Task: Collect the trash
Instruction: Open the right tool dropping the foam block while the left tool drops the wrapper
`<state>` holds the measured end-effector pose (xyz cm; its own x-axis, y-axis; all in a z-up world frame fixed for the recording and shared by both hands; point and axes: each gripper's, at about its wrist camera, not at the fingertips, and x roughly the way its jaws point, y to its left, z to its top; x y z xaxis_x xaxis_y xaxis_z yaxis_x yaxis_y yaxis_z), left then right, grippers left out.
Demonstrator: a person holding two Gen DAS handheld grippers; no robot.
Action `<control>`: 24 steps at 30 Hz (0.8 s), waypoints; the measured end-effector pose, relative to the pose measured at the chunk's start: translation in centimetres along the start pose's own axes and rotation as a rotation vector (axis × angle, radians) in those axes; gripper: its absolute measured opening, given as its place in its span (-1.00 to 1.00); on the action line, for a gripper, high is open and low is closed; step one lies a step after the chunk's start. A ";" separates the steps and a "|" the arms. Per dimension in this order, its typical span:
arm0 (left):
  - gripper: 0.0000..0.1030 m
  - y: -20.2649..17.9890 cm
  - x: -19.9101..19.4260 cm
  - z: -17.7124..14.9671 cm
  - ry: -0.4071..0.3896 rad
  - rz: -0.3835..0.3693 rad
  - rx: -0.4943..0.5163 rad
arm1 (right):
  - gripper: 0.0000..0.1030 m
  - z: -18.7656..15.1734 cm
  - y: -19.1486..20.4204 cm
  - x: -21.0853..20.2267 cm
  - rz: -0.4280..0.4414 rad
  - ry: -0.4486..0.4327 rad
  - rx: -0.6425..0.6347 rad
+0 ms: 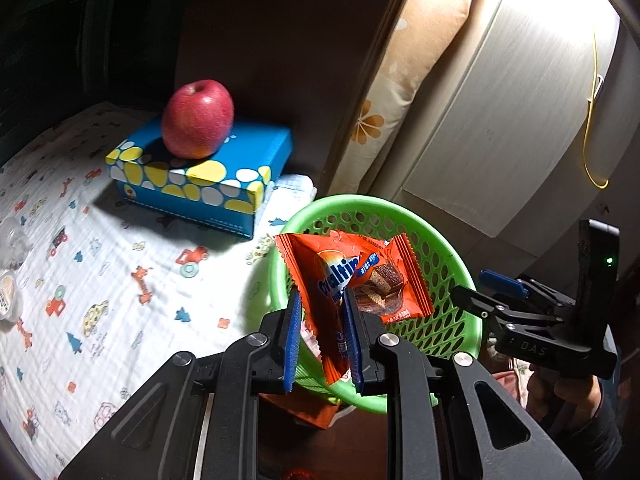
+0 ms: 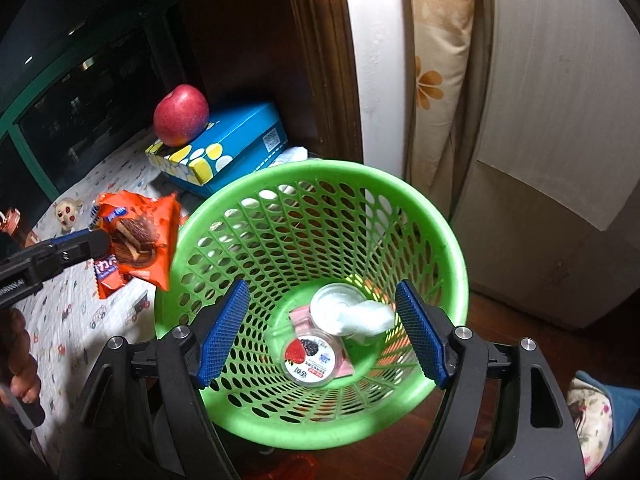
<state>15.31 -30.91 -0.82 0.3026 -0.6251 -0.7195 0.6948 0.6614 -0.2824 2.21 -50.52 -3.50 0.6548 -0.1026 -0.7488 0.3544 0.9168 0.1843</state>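
My left gripper [image 1: 322, 294] is shut on orange snack wrappers [image 1: 360, 276], held up over the near left rim of a green mesh basket [image 1: 340, 202]. The right wrist view shows the same wrappers [image 2: 136, 232] in the left gripper [image 2: 100, 240], just left of the basket [image 2: 320, 168]. My right gripper [image 2: 322, 286] stands open above the basket's mouth with nothing pressed between its blue pads. Below it in the basket lie a round berry-lidded cup [image 2: 312, 356], a pink packet [image 2: 302, 316] and a pale blurred wad [image 2: 360, 316]. The right gripper [image 1: 470, 282] also shows at the basket's right.
A red apple [image 1: 198, 120] sits on a blue spotted tissue box [image 1: 200, 184] on a cartoon-print cloth [image 1: 100, 280]. Small clear cups [image 1: 8, 292] lie at the cloth's left edge. A floral pillow [image 1: 400, 92] and a white cabinet [image 1: 500, 120] stand behind the basket.
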 end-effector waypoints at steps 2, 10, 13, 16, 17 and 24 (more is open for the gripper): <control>-0.61 -0.6 0.8 0.0 0.014 -0.003 0.010 | 0.50 -0.1 -0.4 -0.5 0.000 -0.009 0.009; -0.58 -2.1 3.6 -0.4 0.073 0.001 0.037 | 0.54 -0.4 -1.7 -2.0 0.001 -0.039 0.043; -0.58 -2.4 4.2 -0.6 0.080 0.003 0.036 | 0.54 -0.5 -2.1 -2.3 0.004 -0.044 0.059; -0.49 -2.5 4.7 -0.7 0.087 -0.004 0.032 | 0.54 -0.6 -2.4 -2.5 0.006 -0.045 0.070; -0.47 -2.5 4.8 -0.8 0.092 -0.009 0.029 | 0.54 -0.6 -2.5 -2.5 0.006 -0.044 0.072; -0.07 -1.4 4.3 -1.3 0.079 -0.011 -0.004 | 0.54 -0.7 -1.8 -2.5 0.023 -0.042 0.065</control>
<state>14.79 -34.05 -4.34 0.2421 -0.5978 -0.7642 0.6955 0.6561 -0.2929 -0.51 -51.68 -2.40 0.6905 -0.0994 -0.7165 0.3808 0.8921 0.2432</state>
